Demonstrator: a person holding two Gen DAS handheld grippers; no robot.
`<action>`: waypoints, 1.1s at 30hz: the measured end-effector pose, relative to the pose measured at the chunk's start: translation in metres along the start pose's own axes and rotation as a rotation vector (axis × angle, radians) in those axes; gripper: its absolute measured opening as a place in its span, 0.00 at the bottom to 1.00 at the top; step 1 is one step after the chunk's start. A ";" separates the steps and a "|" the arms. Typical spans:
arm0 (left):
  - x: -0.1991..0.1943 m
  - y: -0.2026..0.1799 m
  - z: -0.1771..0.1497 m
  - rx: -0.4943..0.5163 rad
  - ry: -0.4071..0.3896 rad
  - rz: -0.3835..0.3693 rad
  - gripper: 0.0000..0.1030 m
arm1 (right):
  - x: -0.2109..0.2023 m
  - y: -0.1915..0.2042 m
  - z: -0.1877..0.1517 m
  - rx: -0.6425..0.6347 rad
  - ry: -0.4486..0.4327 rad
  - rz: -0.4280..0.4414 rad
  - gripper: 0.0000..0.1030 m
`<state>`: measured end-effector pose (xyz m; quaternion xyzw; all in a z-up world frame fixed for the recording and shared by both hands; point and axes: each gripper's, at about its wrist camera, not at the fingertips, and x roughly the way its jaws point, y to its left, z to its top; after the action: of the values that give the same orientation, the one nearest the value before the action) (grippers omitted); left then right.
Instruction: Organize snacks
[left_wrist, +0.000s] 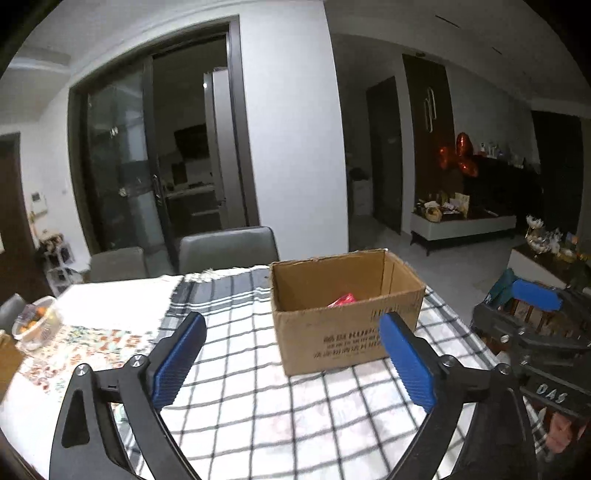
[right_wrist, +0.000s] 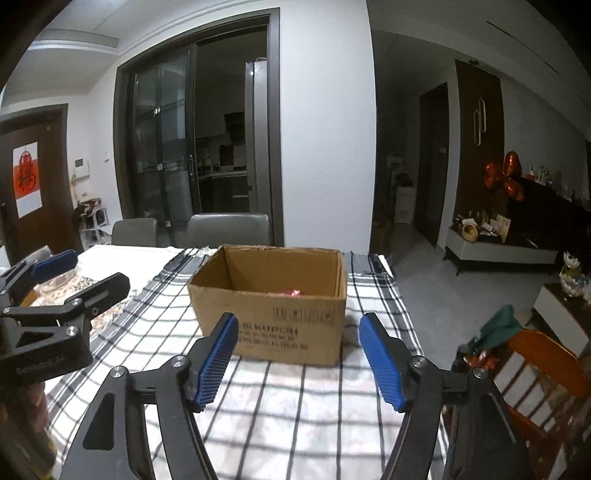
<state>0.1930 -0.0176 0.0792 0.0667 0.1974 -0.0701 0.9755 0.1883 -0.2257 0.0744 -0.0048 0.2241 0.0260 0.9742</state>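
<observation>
1. Sitting on the black-and-white checked tablecloth (right_wrist: 280, 413) is an open brown cardboard box (right_wrist: 288, 332) with dark printed lettering on its near side, and that's the landmark for everything else.
2. Down inside the box, toward its far right corner, there's a red shiny snack packet (left_wrist: 341, 300). Only a bit of it peeks over the near wall in the right wrist view (right_wrist: 293, 293).
3. The left gripper (left_wrist: 291, 363), black frame with blue ribbed pads, hangs just in front of the box with its jaws spread wide and nothing between them.
4. The right gripper (right_wrist: 299, 363), same build, also sits in front of the box, jaws wide apart, nothing held.
5. Each gripper shows up in the other's camera: the right one off to the box's right (left_wrist: 532, 321), the left one off to the box's left (right_wrist: 55, 295).
6. Left of the box, a clear plastic tub of orange fruit (left_wrist: 35, 325) sits on a floral patterned mat (left_wrist: 92, 350).
7. Behind the box, two grey padded chairs (right_wrist: 229, 229) are pushed up to the table.
8. Right of the box, beyond the table edge, stands an orange wooden chair (right_wrist: 543, 373).
</observation>
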 end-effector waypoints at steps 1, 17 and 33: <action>-0.007 -0.001 -0.005 0.003 -0.004 0.011 0.99 | -0.008 0.001 -0.004 -0.004 -0.004 -0.002 0.67; -0.080 -0.014 -0.047 -0.017 0.028 -0.029 1.00 | -0.091 0.003 -0.046 0.026 -0.004 -0.004 0.75; -0.101 -0.022 -0.065 -0.032 0.047 -0.054 1.00 | -0.112 0.000 -0.061 0.026 -0.008 -0.001 0.75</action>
<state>0.0726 -0.0176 0.0573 0.0475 0.2229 -0.0915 0.9694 0.0607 -0.2328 0.0685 0.0078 0.2205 0.0226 0.9751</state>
